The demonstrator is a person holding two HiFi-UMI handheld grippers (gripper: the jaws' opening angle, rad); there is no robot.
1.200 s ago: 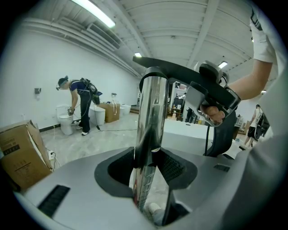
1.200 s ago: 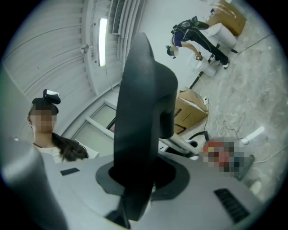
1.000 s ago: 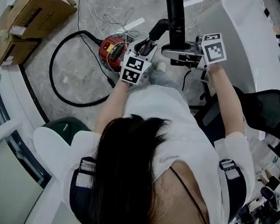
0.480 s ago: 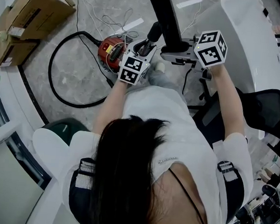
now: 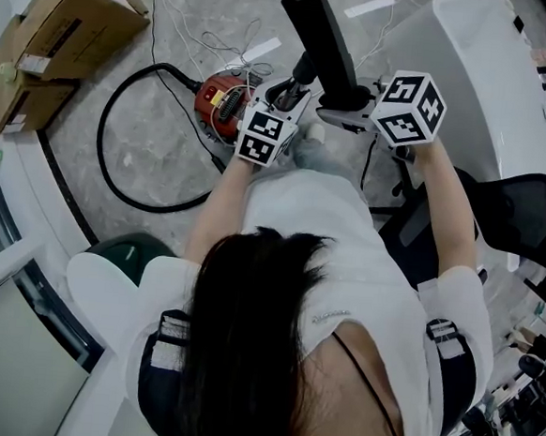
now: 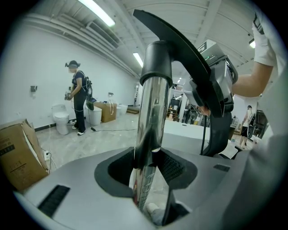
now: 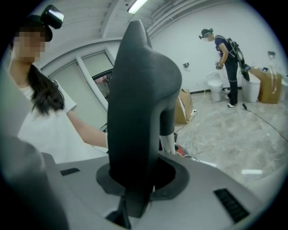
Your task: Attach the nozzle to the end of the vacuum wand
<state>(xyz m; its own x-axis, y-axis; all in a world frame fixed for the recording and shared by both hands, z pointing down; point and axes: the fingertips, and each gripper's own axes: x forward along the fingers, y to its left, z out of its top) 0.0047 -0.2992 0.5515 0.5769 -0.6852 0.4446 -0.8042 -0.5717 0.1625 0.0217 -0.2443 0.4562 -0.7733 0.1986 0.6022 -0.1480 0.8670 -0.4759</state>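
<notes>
head view has both grippers raised in front of the person, well above the floor [image 5: 142, 150]. the left gripper [image 5: 287, 93] is clamped on the wand [image 6: 150, 117] a little below its top end, and the right gripper [image 5: 343, 100] pinches the black nozzle [image 5: 320, 37] across its flat body, jaws narrow on it. the nozzle's collar sits over the wand tip, seated or close to it by the look. that wand is stiff polished metal, probably slick under the pads, so a hold near the joint suits it. the nozzle reads as light rigid plastic, and its broad head gives leverage for a push and twist. the red canister [image 5: 216, 100] and hose [image 5: 99, 138] lie below.
</notes>
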